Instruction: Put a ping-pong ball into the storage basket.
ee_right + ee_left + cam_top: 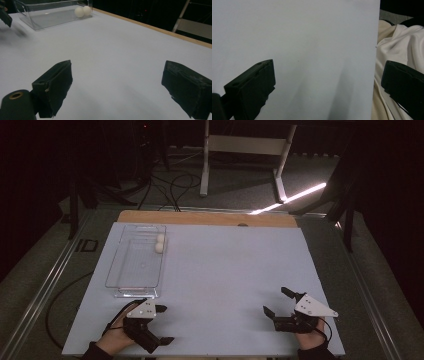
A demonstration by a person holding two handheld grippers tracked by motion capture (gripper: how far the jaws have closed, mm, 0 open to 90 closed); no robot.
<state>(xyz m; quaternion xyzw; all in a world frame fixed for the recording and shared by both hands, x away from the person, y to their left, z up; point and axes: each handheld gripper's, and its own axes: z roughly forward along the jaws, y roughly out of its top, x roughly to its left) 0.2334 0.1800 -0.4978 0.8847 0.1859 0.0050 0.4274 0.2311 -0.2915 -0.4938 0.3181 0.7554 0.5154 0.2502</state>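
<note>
Table (220,270): pale grey-blue sheet over the top, matte and unmarked; a bare wooden strip (210,218) shows along the far edge, at 12 o'clock.
Clear tray (114,270): long transparent plastic box lying flat on the table at about 10 o'clock in the high view, its long side running away from the person.
White balls (160,243): two, inside the clear tray, touching each other against its far right corner; in the right gripper view they sit at 11 o'clock, behind the tray wall.
Left gripper (164,324): near the front edge of the table at 7 o'clock, just short of the tray's near end; jaws spread wide with nothing between them, pointing towards 3 o'clock.
Right gripper (278,301): near the front edge at 5 o'clock, well apart from the tray; jaws likewise spread and bare, pointing towards 10 o'clock.
Hands: each holds its gripper from below the frame, resting at table level.
Pale cloth (397,47): cream fabric beyond the table's edge, at 3 o'clock in the left gripper view.
Floor (45,255): grey carpet around the table; black cables (175,185) loop over it at 12 o'clock.
White frame (245,145): legs and crossbar of a stand behind the table at 12 o'clock.
Light strip (295,197): a bright slanted line on the floor at 1 o'clock.
Room: dark beyond the lit table.
</note>
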